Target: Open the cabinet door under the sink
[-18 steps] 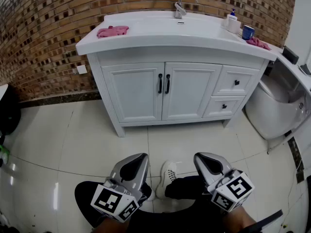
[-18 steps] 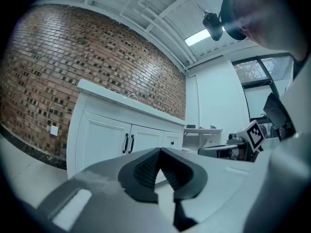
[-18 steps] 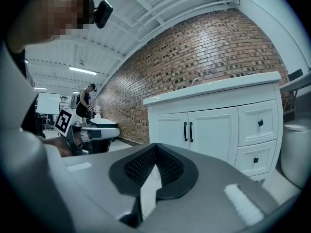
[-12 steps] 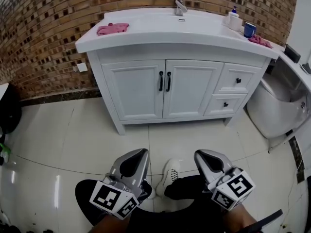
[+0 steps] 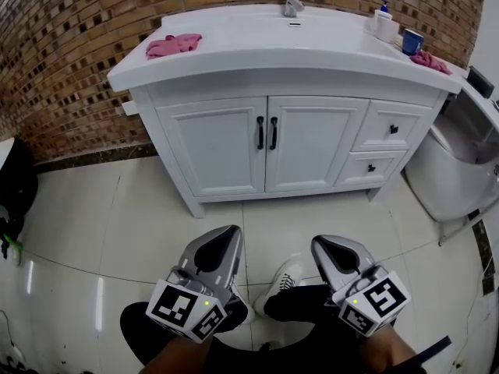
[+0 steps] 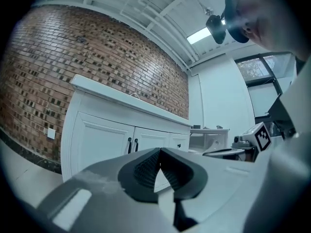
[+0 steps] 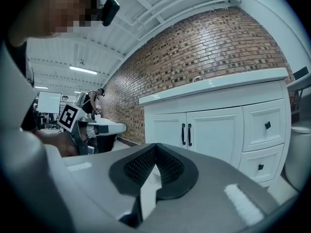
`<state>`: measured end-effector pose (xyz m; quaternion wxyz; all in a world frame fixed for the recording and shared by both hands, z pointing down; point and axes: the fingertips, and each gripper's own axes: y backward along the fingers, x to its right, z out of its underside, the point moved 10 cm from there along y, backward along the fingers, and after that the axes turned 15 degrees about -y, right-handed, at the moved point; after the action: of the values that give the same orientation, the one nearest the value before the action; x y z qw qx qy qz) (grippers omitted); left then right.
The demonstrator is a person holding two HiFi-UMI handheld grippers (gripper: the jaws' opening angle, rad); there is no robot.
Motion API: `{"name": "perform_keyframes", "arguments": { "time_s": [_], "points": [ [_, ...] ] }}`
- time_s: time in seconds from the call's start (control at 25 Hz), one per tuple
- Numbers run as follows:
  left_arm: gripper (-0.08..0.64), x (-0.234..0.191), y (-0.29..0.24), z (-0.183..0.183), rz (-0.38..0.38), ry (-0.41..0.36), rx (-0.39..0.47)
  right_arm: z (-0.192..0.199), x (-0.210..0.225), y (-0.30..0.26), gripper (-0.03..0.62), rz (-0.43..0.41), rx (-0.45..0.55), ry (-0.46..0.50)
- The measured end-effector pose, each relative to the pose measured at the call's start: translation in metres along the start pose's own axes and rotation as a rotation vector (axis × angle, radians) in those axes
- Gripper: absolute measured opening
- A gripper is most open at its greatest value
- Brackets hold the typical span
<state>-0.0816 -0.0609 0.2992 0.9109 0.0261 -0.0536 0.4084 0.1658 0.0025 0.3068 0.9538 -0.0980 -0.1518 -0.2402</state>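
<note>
While left tool [image 5: 218,252] and right tool [image 5: 337,257] hang empty at 6 o'clock, the cabinet [image 5: 234,88] stands closed at 12.
Each tool's jaws are pressed together on nothing, low over the floor [image 5: 156,224] and well apart from the cabinet. Two doors [image 5: 214,146] meet at a centre seam, with two slim black handles [image 5: 260,132] side by side there; two drawers [image 5: 394,127] sit at their 3 o'clock. Each door is probably a light, stiff hinged panel: pinch one handle's rigid bar and pull, since the glossy paint elsewhere looks slippery.
</note>
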Motion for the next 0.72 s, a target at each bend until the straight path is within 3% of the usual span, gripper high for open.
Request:
{"name": "perform_keyframes", "arguments": {
  "time_s": [0.72],
  "points": [
    [0.083, -0.090, -0.141, 0.029, -0.002, -0.051, -0.037, -0.008, 0.072, -0.065, 0.008, 0.043, -0.056, -0.069]
  ]
}}
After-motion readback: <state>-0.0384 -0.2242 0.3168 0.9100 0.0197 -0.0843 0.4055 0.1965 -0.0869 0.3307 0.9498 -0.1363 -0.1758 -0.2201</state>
